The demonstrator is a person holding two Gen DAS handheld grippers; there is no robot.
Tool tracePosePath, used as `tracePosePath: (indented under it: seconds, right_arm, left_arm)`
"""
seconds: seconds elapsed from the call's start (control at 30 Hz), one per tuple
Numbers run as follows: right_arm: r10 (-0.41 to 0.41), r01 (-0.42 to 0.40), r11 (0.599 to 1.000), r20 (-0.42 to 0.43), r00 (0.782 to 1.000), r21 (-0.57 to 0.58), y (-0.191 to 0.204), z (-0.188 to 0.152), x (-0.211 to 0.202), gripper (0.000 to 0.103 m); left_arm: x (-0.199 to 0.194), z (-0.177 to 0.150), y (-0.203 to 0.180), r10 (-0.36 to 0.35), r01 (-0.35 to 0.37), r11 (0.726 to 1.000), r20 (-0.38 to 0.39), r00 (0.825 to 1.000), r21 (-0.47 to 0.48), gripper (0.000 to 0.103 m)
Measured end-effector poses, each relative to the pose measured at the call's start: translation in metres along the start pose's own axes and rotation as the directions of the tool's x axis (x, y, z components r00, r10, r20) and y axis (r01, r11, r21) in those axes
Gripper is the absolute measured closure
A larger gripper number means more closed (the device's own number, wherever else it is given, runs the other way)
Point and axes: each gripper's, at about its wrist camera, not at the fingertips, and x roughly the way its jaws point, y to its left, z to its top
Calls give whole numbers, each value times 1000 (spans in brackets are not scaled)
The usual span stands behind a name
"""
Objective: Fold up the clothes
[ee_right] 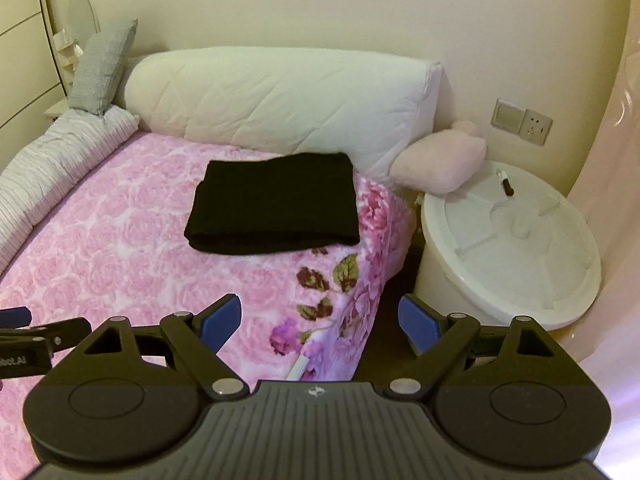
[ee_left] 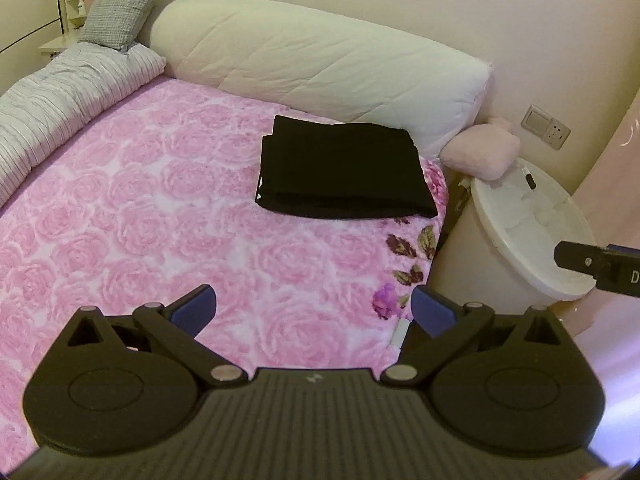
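A black garment (ee_left: 344, 168) (ee_right: 276, 204) lies folded into a neat rectangle on the pink rose-patterned bedspread (ee_left: 140, 220) (ee_right: 112, 240), near the bed's right edge and just in front of the long white bolster. My left gripper (ee_left: 314, 314) hovers open above the bedspread, well short of the garment, with nothing between its blue pads. My right gripper (ee_right: 320, 326) is also open and empty, over the bed's right corner. Each gripper shows at the edge of the other's view.
A long white quilted bolster (ee_left: 320, 64) (ee_right: 280, 100) lines the wall. A striped grey duvet (ee_left: 52, 108) and a grey cushion (ee_left: 124, 4) lie at the left. Right of the bed stand a white lidded bin (ee_right: 512, 248) with a pen on it and a pink plush cushion (ee_right: 440, 164).
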Motion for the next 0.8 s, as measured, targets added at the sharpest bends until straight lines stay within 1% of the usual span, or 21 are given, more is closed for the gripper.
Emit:
tracePosePath:
  seconds: [0.43, 0.8]
  right_arm:
    - [-1, 1, 1000, 0, 1000, 2, 5, -5, -9, 15]
    - [9, -9, 1000, 2, 1000, -3, 14, -7, -19, 15]
  left_arm:
    - [-4, -4, -1, -8, 8, 1000, -2, 1000, -1, 1]
    - [-18, -3, -6, -7, 6, 1000, 34, 999, 25, 1]
